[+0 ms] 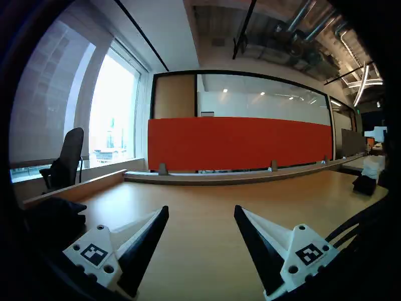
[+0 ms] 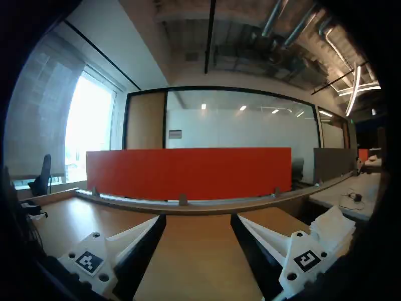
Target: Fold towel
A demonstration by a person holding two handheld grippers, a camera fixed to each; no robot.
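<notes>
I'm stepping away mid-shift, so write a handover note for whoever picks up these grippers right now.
Left claw: open, empty, over the wooden desk.
Right claw: open, empty, over the same desk.
White towel: lies right of the right claw, ungripped; whether it is already folded, I cannot tell.
Done: nothing that shows.
Left: grasp the towel, fold it.

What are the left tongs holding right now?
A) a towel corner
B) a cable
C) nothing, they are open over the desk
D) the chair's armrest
C: the left tongs are spread wide, and between their tips only the wooden desk shows.
</notes>
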